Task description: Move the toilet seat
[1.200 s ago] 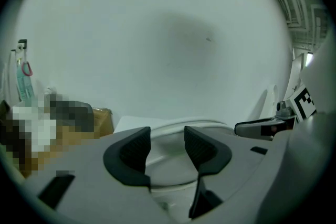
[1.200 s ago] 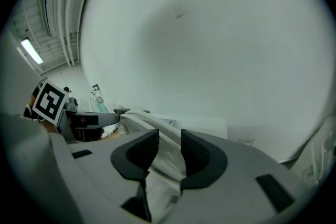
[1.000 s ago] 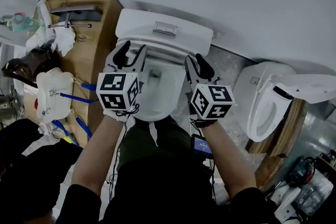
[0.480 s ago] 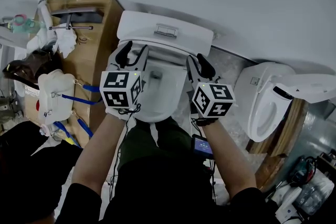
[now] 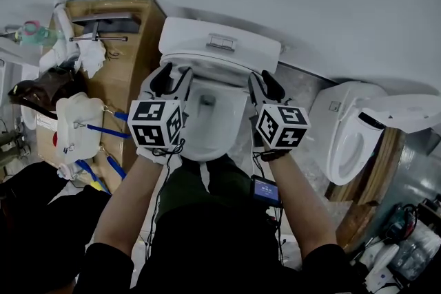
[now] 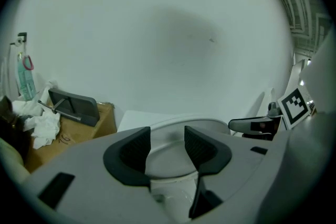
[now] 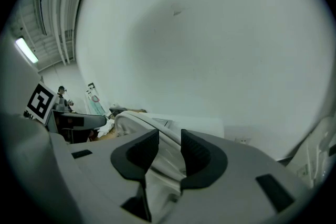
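At the far left a cardboard box [image 5: 127, 45] stands against the wall. Just right of it my left forearm [image 5: 131, 196] reaches straight ahead from my body, with the wrist tipped so the left gripper [image 5: 172, 74] [image 6: 167, 136] points forward and down at the left edge of the toilet. Its jaws stand wide apart. In the left gripper view the white toilet seat [image 6: 184, 126] [image 7: 134, 116] shows in the gap between them, but I cannot see the pads pressing on it, so I count this gripper open. The seat lies between my two hands, over the bowl [image 5: 207, 124] and just in front of the tank [image 5: 220, 45]. My right forearm [image 5: 296, 196] runs nearly parallel to the left one, with its wrist angled down the same way. The right gripper [image 5: 264, 84] [image 7: 169, 143] sits at the seat's right edge, clamped on the toilet seat. The seat's rim passes right through the narrow gap between the pads, then curves up and away to the left. Well off to the right, a second toilet [image 5: 351, 134] stands by itself.
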`<action>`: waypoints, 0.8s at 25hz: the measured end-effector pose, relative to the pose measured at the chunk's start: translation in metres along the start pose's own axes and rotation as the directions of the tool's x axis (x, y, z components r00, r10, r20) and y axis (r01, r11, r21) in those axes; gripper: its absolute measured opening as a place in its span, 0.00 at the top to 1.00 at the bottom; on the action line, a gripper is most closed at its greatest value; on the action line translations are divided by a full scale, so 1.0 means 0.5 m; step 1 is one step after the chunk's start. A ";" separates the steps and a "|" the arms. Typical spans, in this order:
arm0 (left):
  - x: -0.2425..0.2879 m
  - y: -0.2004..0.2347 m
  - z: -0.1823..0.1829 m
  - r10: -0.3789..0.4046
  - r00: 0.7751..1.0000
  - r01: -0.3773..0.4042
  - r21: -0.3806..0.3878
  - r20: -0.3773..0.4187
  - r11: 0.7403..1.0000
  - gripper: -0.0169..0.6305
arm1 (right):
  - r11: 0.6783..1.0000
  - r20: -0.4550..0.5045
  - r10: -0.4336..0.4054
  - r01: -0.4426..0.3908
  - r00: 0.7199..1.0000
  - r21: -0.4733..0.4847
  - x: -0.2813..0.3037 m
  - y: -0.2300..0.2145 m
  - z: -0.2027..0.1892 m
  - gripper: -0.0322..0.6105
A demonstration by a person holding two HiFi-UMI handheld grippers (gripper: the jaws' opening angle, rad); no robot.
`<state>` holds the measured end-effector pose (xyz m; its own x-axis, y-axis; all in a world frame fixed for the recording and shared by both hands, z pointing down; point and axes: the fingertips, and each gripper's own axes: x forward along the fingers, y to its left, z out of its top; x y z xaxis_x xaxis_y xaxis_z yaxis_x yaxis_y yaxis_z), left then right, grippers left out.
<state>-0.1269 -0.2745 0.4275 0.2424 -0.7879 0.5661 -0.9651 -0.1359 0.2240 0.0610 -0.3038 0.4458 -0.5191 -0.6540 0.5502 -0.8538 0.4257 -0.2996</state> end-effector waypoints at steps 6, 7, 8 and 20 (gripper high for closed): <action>-0.098 -0.018 -0.028 -0.057 0.997 0.058 0.011 -0.043 0.998 0.64 | 0.998 0.011 -0.053 0.053 0.999 -0.015 -0.071 -0.019 0.020 0.71; -0.117 -0.021 -0.032 -0.068 0.997 0.068 0.002 -0.047 0.998 0.64 | 0.998 0.021 -0.064 0.064 0.998 -0.011 -0.086 -0.024 0.026 0.71; -0.136 -0.024 -0.035 -0.077 0.996 0.077 -0.009 -0.048 0.997 0.64 | 0.997 0.033 -0.074 0.074 0.997 -0.008 -0.101 -0.030 0.033 0.71; -0.336 -0.137 0.010 -0.216 0.976 0.216 0.002 0.016 0.976 0.64 | 0.974 0.189 -0.223 0.224 0.956 0.019 -0.257 -0.167 0.090 0.74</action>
<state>-0.1022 -0.1356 0.3131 0.4433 -0.7497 0.4914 -0.8902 -0.3042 0.3390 0.1974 -0.2836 0.3649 -0.3128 -0.8388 0.4455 -0.9490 0.2563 -0.1838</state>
